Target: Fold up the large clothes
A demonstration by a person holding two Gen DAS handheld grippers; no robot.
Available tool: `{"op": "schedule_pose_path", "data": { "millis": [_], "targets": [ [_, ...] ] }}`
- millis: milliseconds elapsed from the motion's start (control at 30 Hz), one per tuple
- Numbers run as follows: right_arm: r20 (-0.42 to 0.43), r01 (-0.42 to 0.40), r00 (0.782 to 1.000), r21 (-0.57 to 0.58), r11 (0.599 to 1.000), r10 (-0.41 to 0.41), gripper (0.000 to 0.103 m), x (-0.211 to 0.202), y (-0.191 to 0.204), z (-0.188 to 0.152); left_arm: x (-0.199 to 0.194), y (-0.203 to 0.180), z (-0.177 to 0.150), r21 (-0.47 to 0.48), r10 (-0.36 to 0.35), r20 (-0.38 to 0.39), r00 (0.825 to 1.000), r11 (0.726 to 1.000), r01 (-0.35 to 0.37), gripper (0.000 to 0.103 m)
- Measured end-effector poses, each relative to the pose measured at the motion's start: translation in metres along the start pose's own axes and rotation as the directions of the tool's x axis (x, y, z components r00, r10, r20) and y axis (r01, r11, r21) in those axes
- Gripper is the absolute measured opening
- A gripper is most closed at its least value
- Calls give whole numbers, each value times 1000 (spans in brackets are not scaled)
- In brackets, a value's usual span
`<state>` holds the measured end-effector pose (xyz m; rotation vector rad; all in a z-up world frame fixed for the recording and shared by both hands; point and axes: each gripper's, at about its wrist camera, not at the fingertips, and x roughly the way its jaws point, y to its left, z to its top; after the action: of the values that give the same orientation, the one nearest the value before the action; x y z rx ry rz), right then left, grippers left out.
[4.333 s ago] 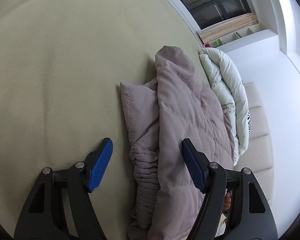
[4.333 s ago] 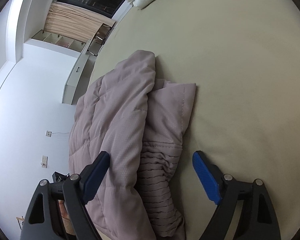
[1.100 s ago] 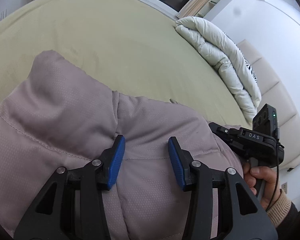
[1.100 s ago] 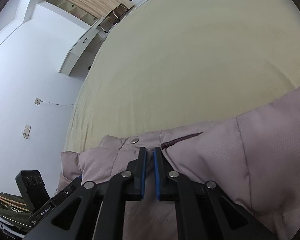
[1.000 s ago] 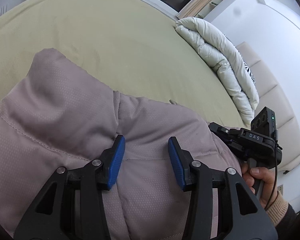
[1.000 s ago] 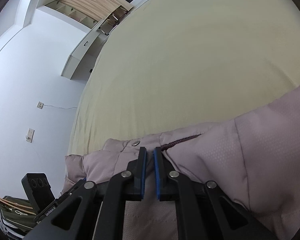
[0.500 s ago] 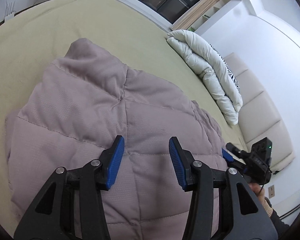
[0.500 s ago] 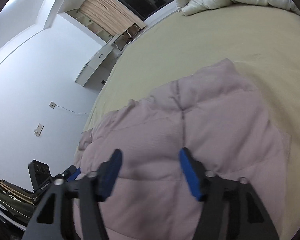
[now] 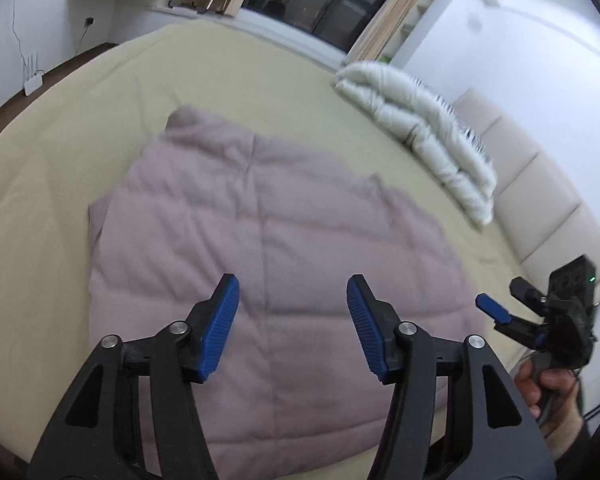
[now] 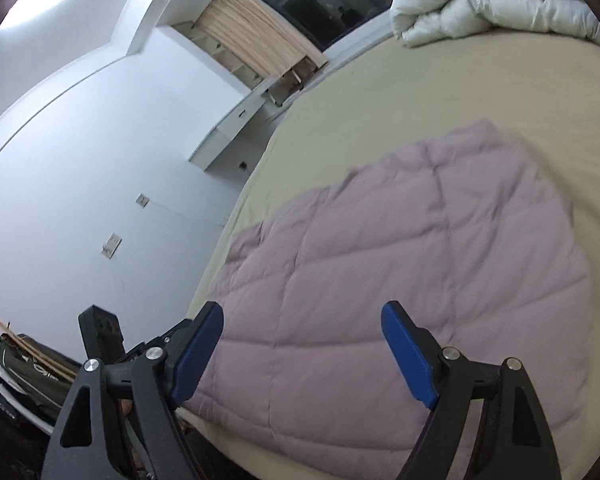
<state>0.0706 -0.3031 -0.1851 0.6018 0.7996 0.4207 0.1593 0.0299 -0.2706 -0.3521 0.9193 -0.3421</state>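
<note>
Both black grippers with blue pads, left (image 9: pixel 292 322) and right (image 10: pixel 302 354), hover spread apart above the mauve quilted puffer coat (image 9: pixel 268 280). It lies flat on the wide beige bed sheet (image 9: pixel 100 104), well apart from a rolled white duvet (image 9: pixel 416 120) beside the cream headboard (image 9: pixel 540 200).

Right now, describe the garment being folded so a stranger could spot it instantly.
Start at the big beige bed. In the middle of it lies the mauve quilted jacket, spread flat. Unlike the white duvet bundled by the headboard, it is pinkish-grey and stitched into padded panels.

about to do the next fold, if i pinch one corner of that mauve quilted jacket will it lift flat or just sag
The mauve quilted jacket will probably sag: it lies limp and creased on the bed. Its puffy quilted panels suggest it is light for its bulk. The smooth-looking shell may slip, so the open left gripper and right gripper should bite deep.
</note>
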Motion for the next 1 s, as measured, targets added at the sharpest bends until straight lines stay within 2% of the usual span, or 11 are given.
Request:
{"op": "schedule_pose_path", "data": {
  "millis": [67,267,367,467,567,633,700,800,867,933,1000],
  "targets": [
    [-91,53,995,64,997,-47,79,19,-23,-17,13,12,-12,-24,-16,-38,999,1000,15,55],
    [-11,115,993,111,987,-114,70,-24,-63,-24,-3,3,-29,58,38,-28,999,998,-37,55],
    [29,260,964,88,961,-264,76,-52,-60,-22,-28,-5,-33,59,95,21,995,994,-96,55],
    [131,414,905,-51,909,-405,83,-77,-24,-28,-66,-24,-35,107,160,123,979,979,-174,60],
    [274,510,847,-182,840,-455,98,-95,21,-34,-109,-50,-38,158,212,248,945,954,-256,80],
    [374,559,809,-246,792,-454,103,-105,46,-39,-139,-67,-38,170,249,344,905,932,-321,93],
    [489,618,751,-282,734,-445,103,-113,75,-42,-167,-82,-37,159,288,429,856,909,-385,98],
    [536,663,709,-285,692,-458,103,-118,99,-29,-200,-97,-28,103,366,508,780,873,-477,103],
    [550,689,681,-259,677,-482,103,-122,108,-22,-221,-104,-20,73,393,535,748,860,-504,103],
    [551,683,679,-233,692,-485,103,-129,119,-13,-235,-109,-12,61,396,543,740,861,-506,103],
    [520,640,718,-232,733,-463,103,-136,130,-3,-254,-113,-4,53,374,555,743,875,-480,103]
  ]
}}
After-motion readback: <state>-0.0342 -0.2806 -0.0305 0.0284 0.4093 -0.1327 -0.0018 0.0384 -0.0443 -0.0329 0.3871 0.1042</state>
